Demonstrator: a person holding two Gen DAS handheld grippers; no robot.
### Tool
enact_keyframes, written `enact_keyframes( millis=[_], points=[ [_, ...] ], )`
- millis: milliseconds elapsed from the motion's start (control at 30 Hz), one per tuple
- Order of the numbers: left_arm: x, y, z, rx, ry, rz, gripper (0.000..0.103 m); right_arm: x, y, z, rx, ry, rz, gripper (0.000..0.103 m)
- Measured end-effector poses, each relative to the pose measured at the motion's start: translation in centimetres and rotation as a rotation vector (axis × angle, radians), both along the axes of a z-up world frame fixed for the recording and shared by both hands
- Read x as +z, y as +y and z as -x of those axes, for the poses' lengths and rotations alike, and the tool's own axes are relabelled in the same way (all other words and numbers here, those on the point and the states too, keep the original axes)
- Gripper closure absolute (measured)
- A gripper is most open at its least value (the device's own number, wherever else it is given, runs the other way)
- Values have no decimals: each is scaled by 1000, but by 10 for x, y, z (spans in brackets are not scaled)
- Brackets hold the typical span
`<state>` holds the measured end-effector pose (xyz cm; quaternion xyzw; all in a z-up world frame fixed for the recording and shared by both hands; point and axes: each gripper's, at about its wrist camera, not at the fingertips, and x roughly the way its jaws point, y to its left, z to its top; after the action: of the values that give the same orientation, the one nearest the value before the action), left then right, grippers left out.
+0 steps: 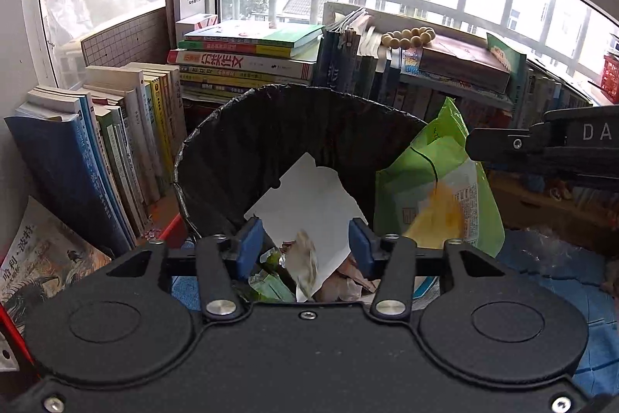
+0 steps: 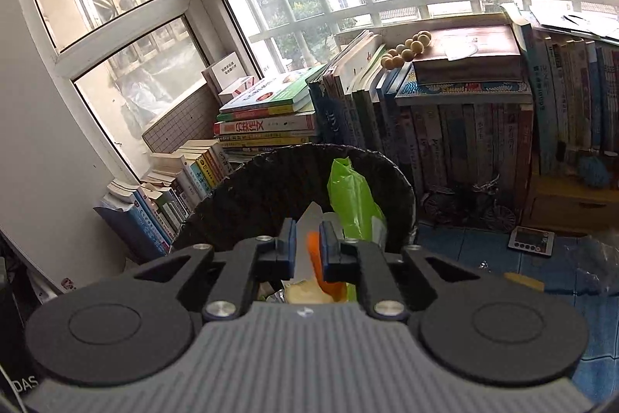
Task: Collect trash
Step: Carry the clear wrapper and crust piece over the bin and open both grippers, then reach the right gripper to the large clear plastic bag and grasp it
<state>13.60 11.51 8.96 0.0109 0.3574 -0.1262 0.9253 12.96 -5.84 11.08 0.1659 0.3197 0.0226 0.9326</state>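
Note:
A bin with a black liner stands among books, holding a white paper sheet and other scraps. My left gripper hovers open over its near rim. A blurred crumpled scrap is in mid-air between its blue pads, touching neither. A green snack bag stands upright at the bin's right rim, partly blurred. My right gripper reaches in from the right at the bag's upper edge. In the right wrist view, that gripper has its jaws a narrow gap apart, with the bag beside the right pad over the bin.
Rows and stacks of books crowd the bin on the left and behind, below barred windows. A string of wooden beads lies on a box. A small bicycle model, a timer and a yellow scrap sit on the blue mat.

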Motion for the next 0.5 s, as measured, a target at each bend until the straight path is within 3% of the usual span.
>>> enact_keyframes(
  millis=[167,333,500],
  points=[
    [2,-2,4,-20,9,-2,47,2,-4,6,-6,-8,7,56],
    [6,4,22,-82,-4,5,33,8,-15,23,-23,-36,23,44],
    [13,12,48,-129,-38,4,32,6,-40,44,-73,-48,34,38]
  ],
)
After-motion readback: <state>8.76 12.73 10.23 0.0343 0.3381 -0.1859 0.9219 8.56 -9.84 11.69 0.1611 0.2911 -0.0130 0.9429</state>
